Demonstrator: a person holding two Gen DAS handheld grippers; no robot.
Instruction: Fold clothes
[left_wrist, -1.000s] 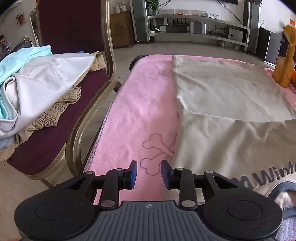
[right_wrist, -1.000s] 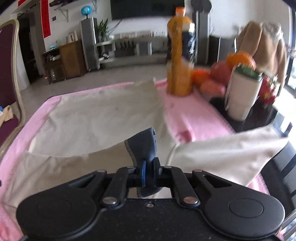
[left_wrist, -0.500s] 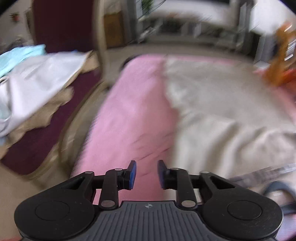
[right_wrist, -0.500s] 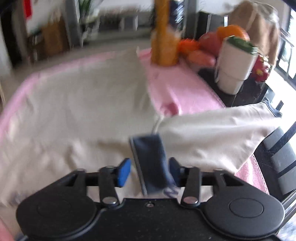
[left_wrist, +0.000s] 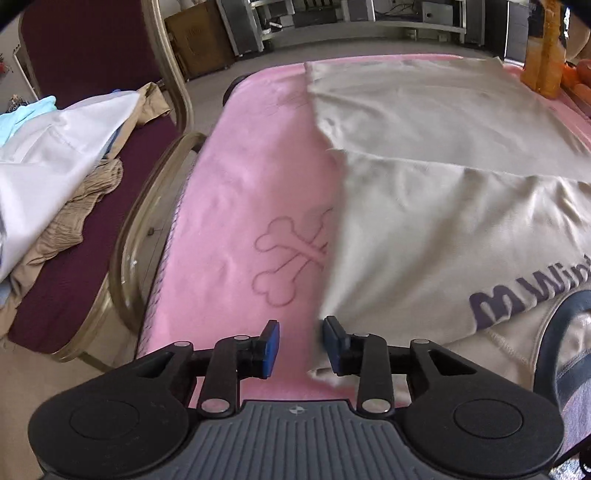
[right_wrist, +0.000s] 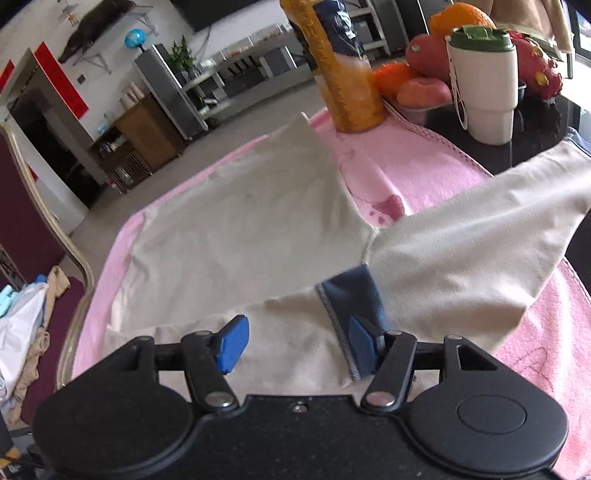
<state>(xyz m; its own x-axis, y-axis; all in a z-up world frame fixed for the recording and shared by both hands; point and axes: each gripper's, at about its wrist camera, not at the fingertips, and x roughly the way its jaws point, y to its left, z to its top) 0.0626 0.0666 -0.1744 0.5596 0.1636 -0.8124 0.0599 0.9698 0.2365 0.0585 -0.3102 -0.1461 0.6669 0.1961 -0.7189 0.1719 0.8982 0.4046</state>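
Two grippers over the shirt (left_wrist: 424, 206): left gripper (left_wrist: 301, 341), jaws opening and empty, has the shirt's folded side edge at its right finger, running straight ahead; right gripper (right_wrist: 299, 336), open, has the navy collar (right_wrist: 351, 306) against its right finger.

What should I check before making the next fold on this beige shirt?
1. Right tool clear of the cloth: not ok, the navy collar lies against one open finger.
2. Left tool gripping the shirt edge: not ok, jaws opening, edge beside one finger, not pinched.
3. Beige shirt lying flat: ok at the far half; the near half is rumpled.
4. Right sleeve folded in: not ok, it reaches past the pink blanket.
5. Juice bottle clear of the shirt: cannot tell, a shirt corner lies close beside it.
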